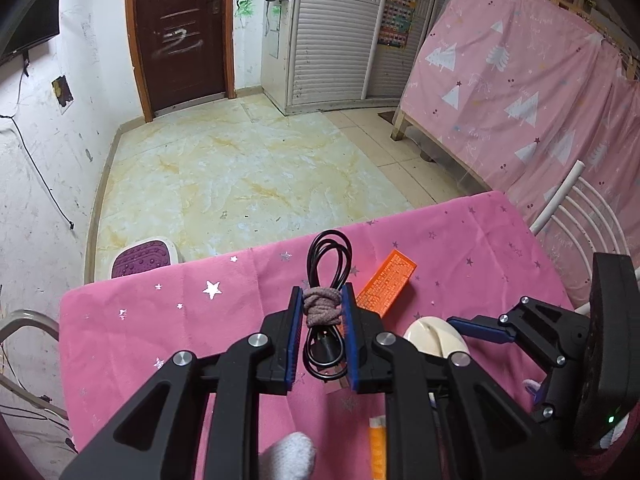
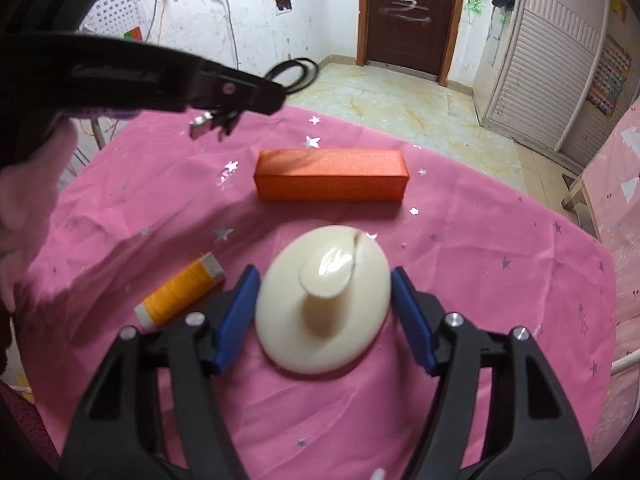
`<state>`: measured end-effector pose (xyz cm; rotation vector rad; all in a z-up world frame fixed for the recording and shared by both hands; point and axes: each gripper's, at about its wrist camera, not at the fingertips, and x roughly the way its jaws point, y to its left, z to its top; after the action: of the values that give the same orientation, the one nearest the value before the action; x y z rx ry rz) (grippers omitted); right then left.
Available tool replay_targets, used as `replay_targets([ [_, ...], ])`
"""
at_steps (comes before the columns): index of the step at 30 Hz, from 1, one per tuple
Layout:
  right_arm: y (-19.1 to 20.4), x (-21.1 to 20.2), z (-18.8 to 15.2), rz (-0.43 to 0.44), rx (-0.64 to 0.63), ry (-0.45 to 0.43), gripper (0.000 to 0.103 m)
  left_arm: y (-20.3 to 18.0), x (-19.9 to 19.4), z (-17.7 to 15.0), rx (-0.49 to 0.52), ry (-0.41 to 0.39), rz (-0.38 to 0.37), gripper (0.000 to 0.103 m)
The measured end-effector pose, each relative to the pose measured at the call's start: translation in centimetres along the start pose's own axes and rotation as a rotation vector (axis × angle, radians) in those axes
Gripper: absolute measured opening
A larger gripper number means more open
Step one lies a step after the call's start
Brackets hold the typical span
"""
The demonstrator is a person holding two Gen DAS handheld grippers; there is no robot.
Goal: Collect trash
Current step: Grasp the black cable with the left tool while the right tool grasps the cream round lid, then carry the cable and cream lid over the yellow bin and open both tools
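My left gripper (image 1: 322,312) is pinching a coiled black USB cable (image 1: 326,344) by the grey-brown cord tie (image 1: 320,305) wrapped round its middle. The loops stick out ahead of my fingertips and the plug ends hang back toward my palm; in the right wrist view the bundle looks lifted clear of the pink star-printed tablecloth (image 2: 500,300). My right gripper (image 2: 324,312) is spread wide, one blue pad on each side of a cream dome-shaped knobbed piece (image 2: 324,300), near it, though I cannot tell whether either pad touches.

Risks, as I judge them:
- My left hold is on the soft tie alone, so the cable could slide through it and drop.
- The dome's rounded, sloping edge may squirt out forward as my right pads close, toward the orange box (image 2: 332,176) just ahead.
- The orange thread spool (image 2: 180,292) lies just left of my right fingers and could get knocked and roll.
- Low pads might snag the cloth.
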<state>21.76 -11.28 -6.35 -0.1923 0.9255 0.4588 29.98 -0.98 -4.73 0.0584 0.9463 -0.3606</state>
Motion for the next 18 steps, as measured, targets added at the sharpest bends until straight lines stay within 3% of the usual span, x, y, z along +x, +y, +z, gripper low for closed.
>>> replay_targets([
  [9, -1.6, -4.3, -0.6, -0.004, 0.051, -0.089, 0.064, -1.8, -3.0, 0.2, 0.023, -0.040, 0.022, 0.010],
  [18, -5.3, -8.6, -2.8, -0.037, 0.125, -0.170, 0.065, -7.2, -5.2, 1.3, 0.093, -0.069, 0.026, 0.010],
])
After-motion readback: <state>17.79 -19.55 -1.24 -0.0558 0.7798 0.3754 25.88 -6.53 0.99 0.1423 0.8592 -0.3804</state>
